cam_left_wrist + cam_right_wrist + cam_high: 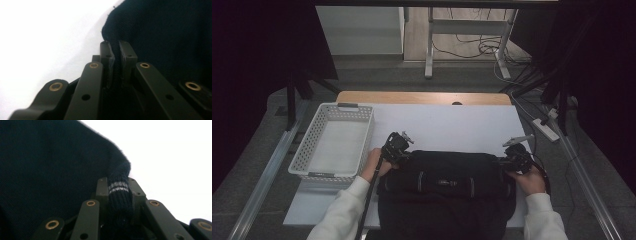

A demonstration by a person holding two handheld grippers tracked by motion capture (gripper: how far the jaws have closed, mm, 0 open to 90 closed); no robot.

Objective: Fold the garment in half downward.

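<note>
Both arms reach in from the near edge of the worktop. The left tongs [396, 146] and the right tongs [515, 159] are each pinched tight, well apart.

No legible text anywhere; the dark sweater [447, 182] bears a small pale mark on its front, too blurred to read in the high view.
</note>
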